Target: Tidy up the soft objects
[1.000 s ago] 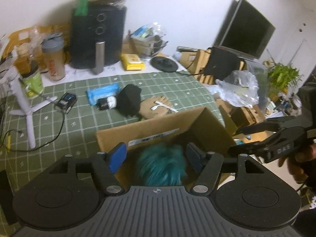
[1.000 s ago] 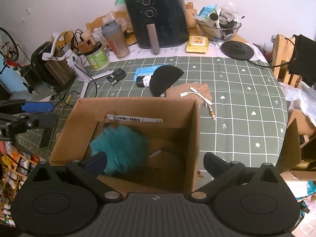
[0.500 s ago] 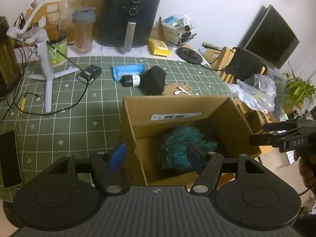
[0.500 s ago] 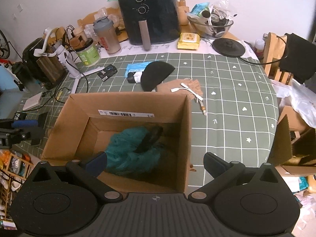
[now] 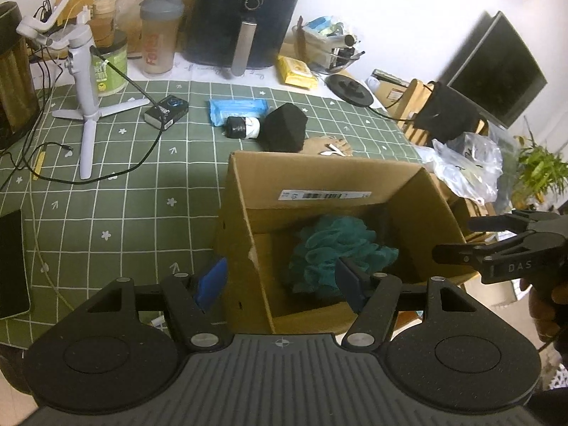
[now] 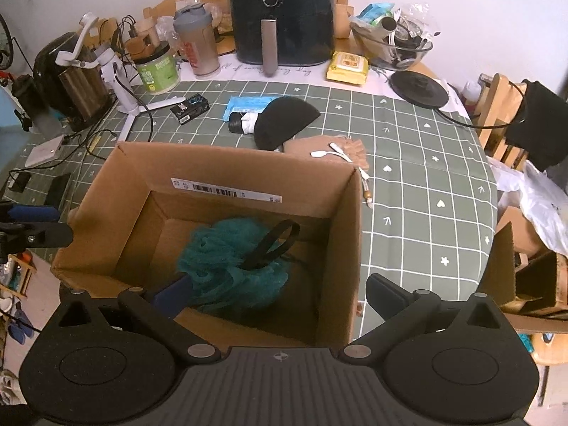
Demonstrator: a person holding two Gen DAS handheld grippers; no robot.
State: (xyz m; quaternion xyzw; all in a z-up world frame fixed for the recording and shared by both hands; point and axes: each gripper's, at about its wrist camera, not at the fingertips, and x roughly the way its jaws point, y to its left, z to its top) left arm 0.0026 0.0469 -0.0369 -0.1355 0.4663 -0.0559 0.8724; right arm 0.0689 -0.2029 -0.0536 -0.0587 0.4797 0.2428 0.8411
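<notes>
Resting inside the cardboard box (image 6: pixel 227 174), the teal mesh sponge (image 6: pixel 227 259) lies on the box floor with a black loop (image 6: pixel 273 245) across its top. The left tool (image 5: pixel 280 280) hangs with fingers spread and empty, straddling the box's left wall; the sponge sits at 12 o'clock from it, just beyond the inner pad. The right tool (image 6: pixel 273 294) is likewise spread wide, gripping nothing, the sponge at 11 o'clock. On the green checked surface (image 6: pixel 419 191), a black cap (image 6: pixel 284 120) lies at 12 o'clock beyond the box.
</notes>
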